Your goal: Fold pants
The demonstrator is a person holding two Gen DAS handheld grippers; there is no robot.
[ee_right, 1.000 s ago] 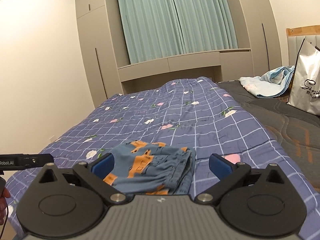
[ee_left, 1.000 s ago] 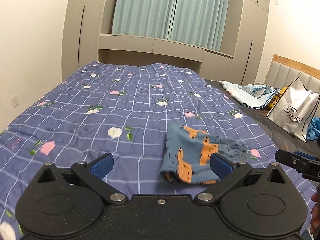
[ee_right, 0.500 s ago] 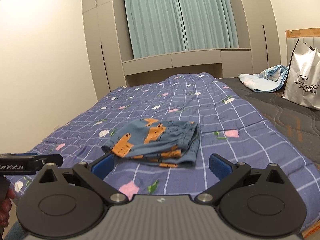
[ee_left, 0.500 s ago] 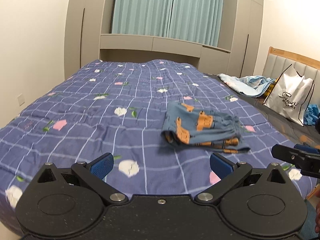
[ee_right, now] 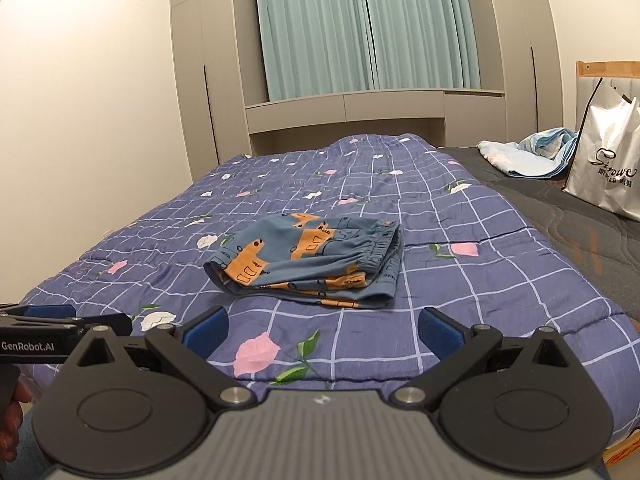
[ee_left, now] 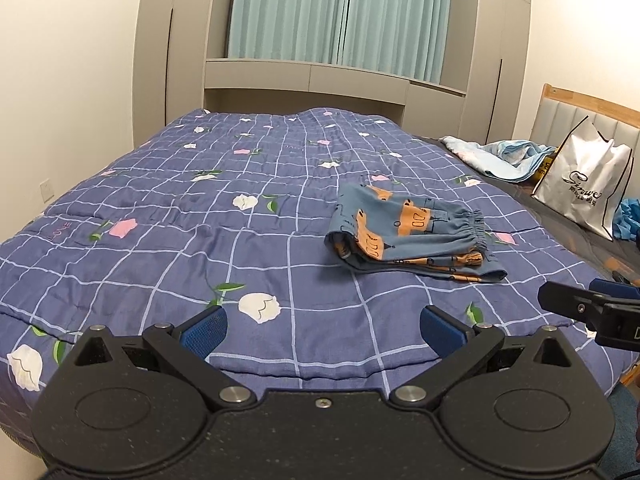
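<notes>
The pants (ee_left: 408,232), blue with orange vehicle prints, lie folded into a small stack on the purple checked quilt (ee_left: 200,240), elastic waistband toward the right; the right wrist view shows the same pants (ee_right: 312,260). My left gripper (ee_left: 322,328) hangs open at the bed's near edge, well short of the pants, with nothing between its blue pads. My right gripper (ee_right: 322,330) is also open and empty, back from the pants. Each gripper appears at the edge of the other's view: the right gripper (ee_left: 592,308) and the left gripper (ee_right: 64,322).
A white shopping bag (ee_left: 584,188) stands at the right by the headboard (ee_left: 592,120). A light blue cloth (ee_left: 504,160) lies crumpled on the dark mattress cover. Grey wardrobes and teal curtains (ee_left: 340,20) fill the far wall. A hand (ee_right: 12,420) shows at lower left.
Both grippers have pulled back and up from the pants, which lay between the fingers a second ago and now rest farther off on the quilt. Both stayed open.
</notes>
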